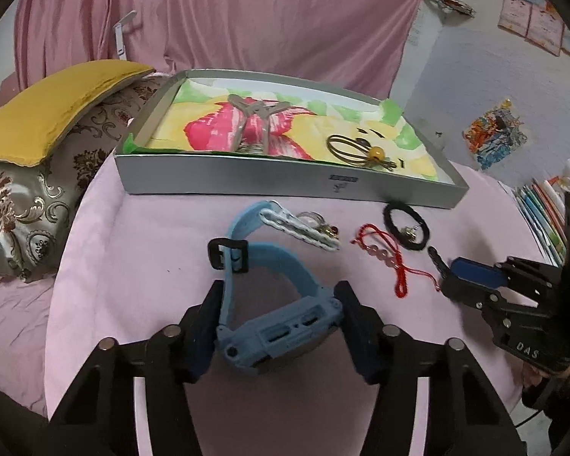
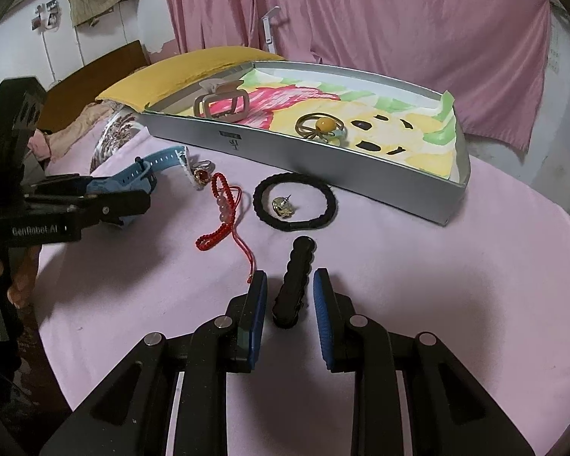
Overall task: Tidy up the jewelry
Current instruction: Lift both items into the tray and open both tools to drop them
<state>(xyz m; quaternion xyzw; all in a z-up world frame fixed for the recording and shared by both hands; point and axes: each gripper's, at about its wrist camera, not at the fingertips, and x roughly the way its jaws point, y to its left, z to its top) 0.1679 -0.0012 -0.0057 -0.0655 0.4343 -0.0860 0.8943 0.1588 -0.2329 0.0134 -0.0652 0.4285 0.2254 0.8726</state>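
- Blue watch [image 1: 277, 326], low centre of the left view, sits between the left claw [image 1: 277, 326] pads, half-closed, seemingly touching its stiff case; strap looks floppy.
- Black hair clip [image 2: 293, 285] lies ungripped between the narrowly open right claw [image 2: 290, 292]; rigid, light.
- Tray [image 1: 247, 184] beyond.

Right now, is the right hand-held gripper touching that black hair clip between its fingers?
Apart. The right wrist view shows pink cloth on both sides of the black hair clip, between it and the right hand-held gripper.
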